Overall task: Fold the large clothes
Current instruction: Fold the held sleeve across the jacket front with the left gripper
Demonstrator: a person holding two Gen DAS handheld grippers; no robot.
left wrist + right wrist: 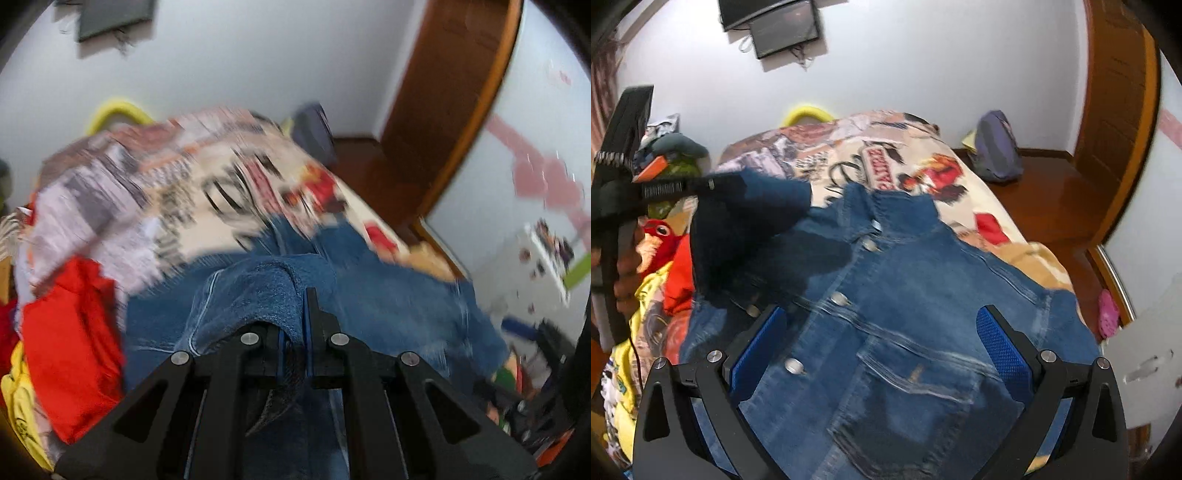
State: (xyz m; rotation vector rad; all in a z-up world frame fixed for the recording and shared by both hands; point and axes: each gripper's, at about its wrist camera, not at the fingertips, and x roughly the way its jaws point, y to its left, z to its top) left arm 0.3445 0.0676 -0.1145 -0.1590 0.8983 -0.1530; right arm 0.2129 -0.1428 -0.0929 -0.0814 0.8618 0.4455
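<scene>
- One denim jacket (908,295) lies front-up on the bed (960,184), collar toward 12 o'clock in the right wrist view; three metal buttons (839,298) show down its front, plus one chest pocket (916,373) at 6 o'clock.
- The left hand-held gripper (295,325) is pressed together, pinching a fold of the jacket's denim; in the right wrist view it (713,184) comes in from 9 o'clock, holding one dark sleeve (750,218) raised above the jacket.
- The right hand-held gripper (882,347) stands spread wide over the jacket's lower front, nothing between its two blue pads (1001,350).
- One patterned bedcover (886,147) covers the bed under the jacket.
- At 9 o'clock sits a pile: one red garment (70,350), one yellow garment (18,398), and two stuffed toys, one red (659,232) and one green (679,158).
- One purple bag (997,147) rests at 2 o'clock on a wooden surface.
- Two dark screens (783,29) hang on the wall at 11 o'clock.
</scene>
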